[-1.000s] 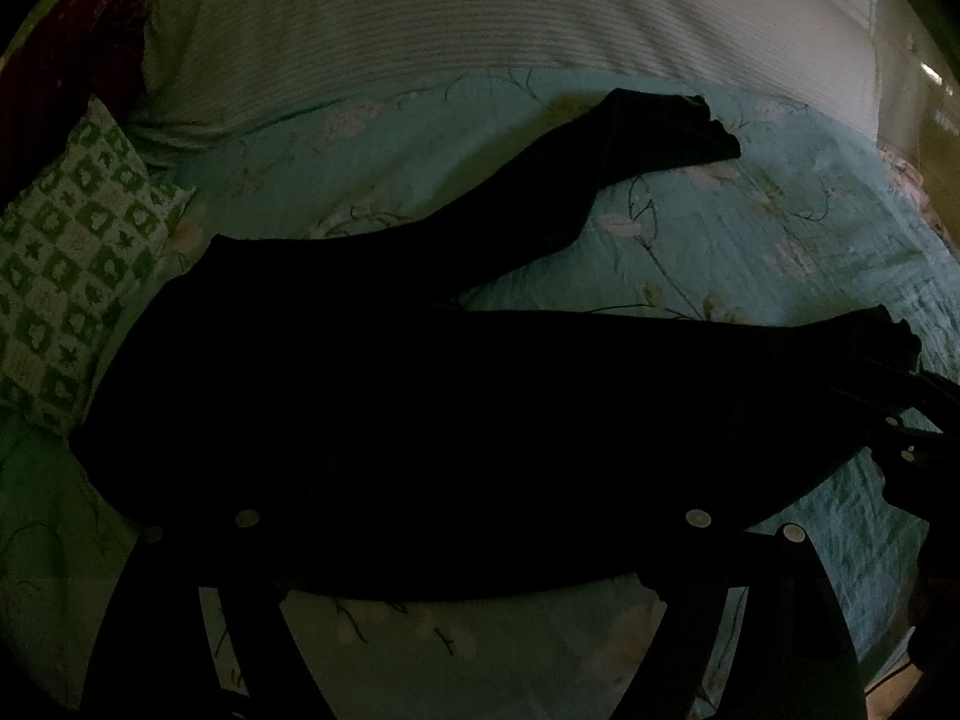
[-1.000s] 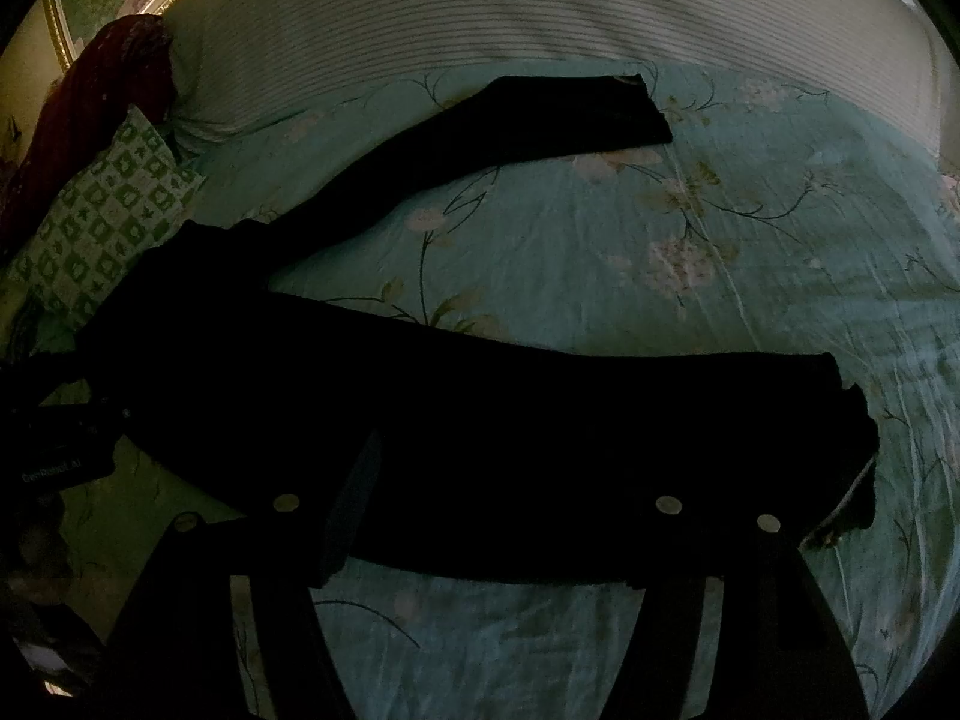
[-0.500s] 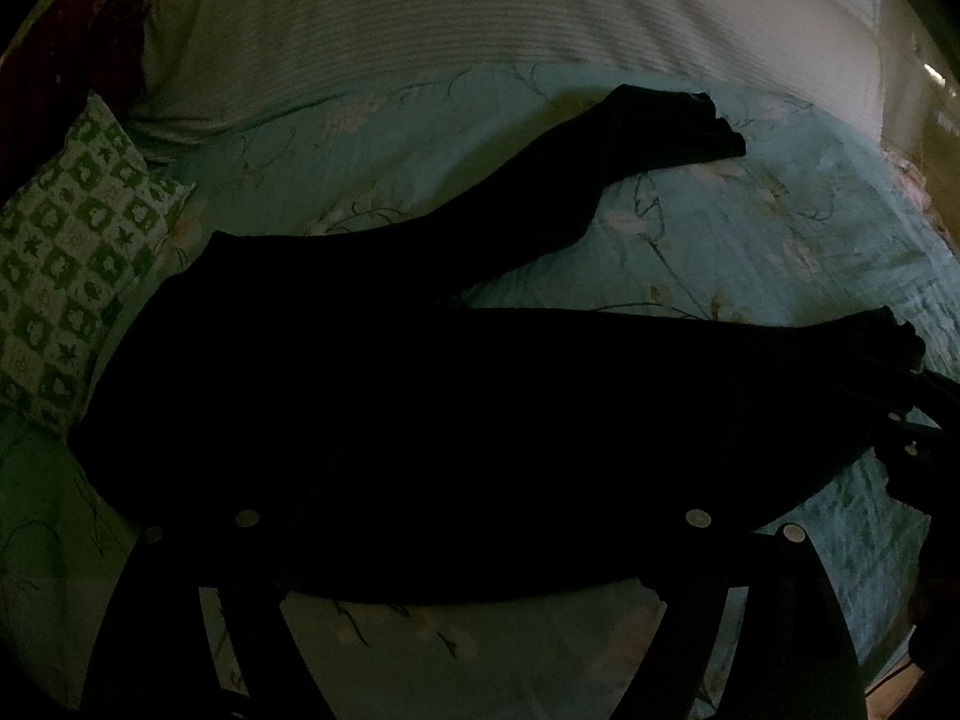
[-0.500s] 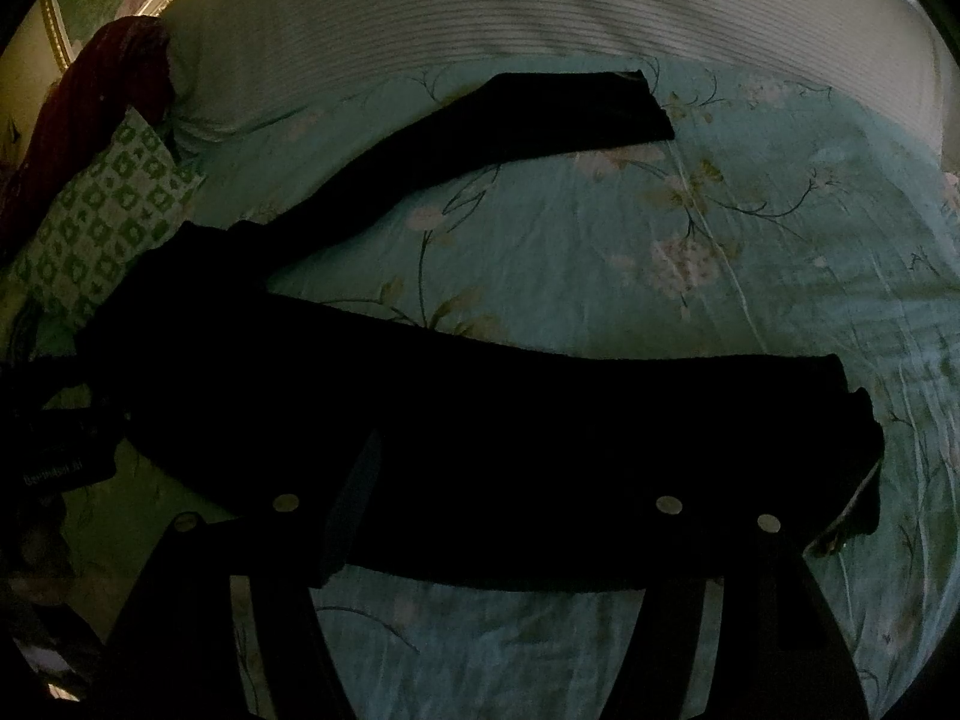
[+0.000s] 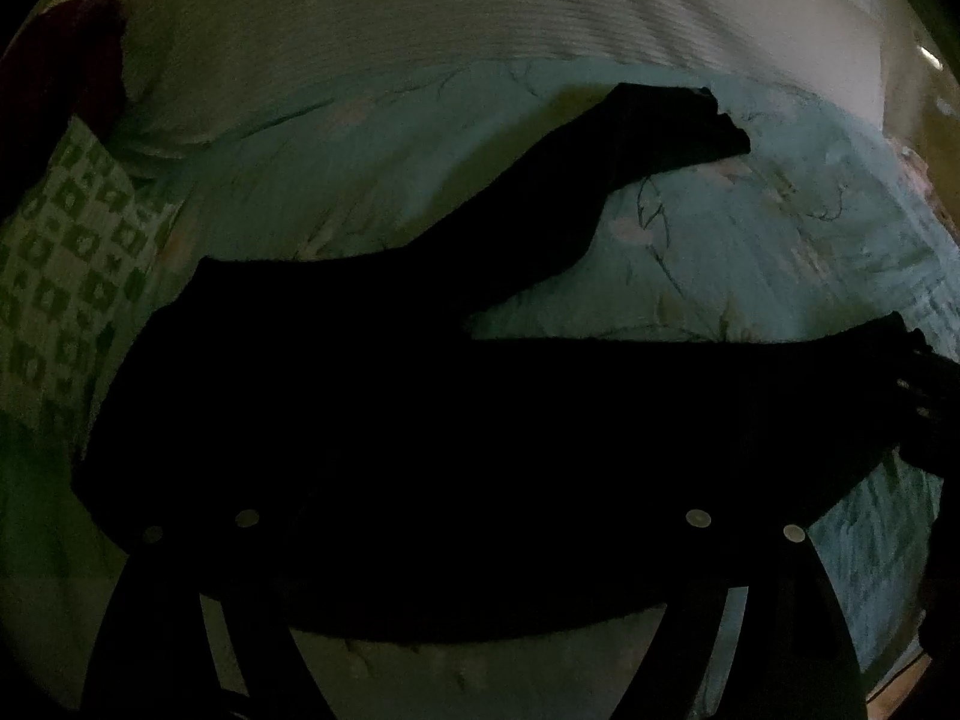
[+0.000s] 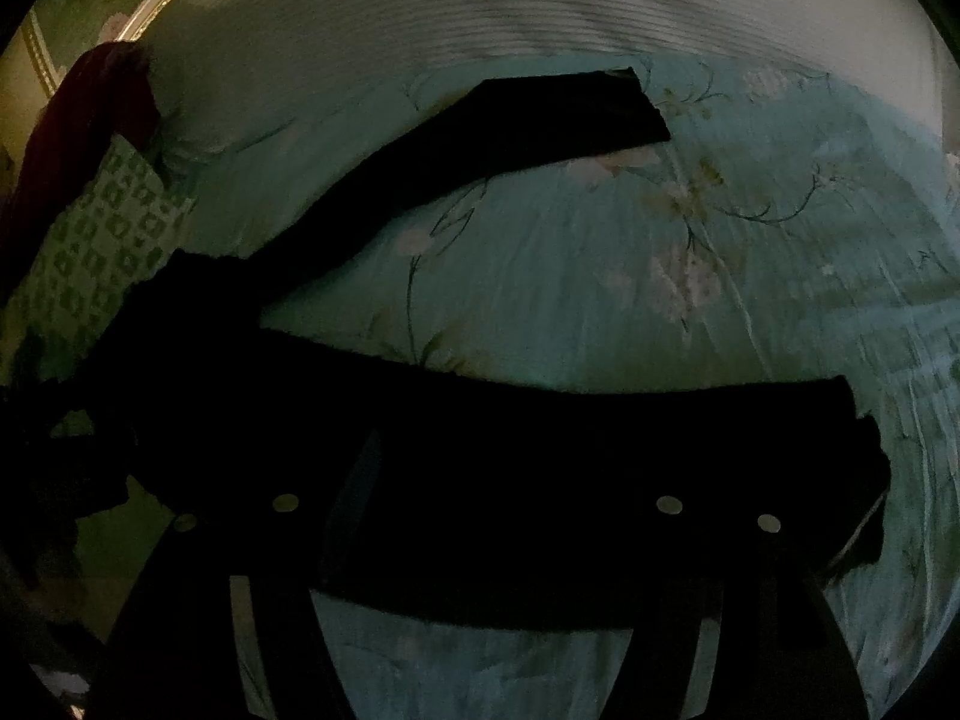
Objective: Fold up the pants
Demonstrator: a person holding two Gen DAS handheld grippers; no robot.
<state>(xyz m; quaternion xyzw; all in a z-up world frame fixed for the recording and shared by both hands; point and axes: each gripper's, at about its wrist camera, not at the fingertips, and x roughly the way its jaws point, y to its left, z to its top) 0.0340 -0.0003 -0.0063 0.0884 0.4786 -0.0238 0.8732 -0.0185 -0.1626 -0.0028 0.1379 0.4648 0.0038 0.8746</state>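
Black pants point(image 5: 420, 420) lie flat on a teal floral bedsheet point(image 5: 750, 252), waist to the left and the two legs spread apart toward the right. The far leg point(image 5: 660, 132) angles up and the near leg point(image 6: 660, 450) runs across the picture. My left gripper point(image 5: 474, 516) hovers over the seat of the pants, its fingers wide apart and open. My right gripper point(image 6: 474, 504) stands open over the near leg, close to its hem point(image 6: 852, 450). In the left wrist view the right gripper point(image 5: 924, 408) also shows at that hem.
A green-and-white checked pillow point(image 5: 66, 276) lies left of the waistband, with a dark red cloth point(image 5: 54, 72) behind it. A pale striped cover point(image 5: 480, 18) fills the back of the bed. The bed's front edge shows at the lower right point(image 5: 900, 678).
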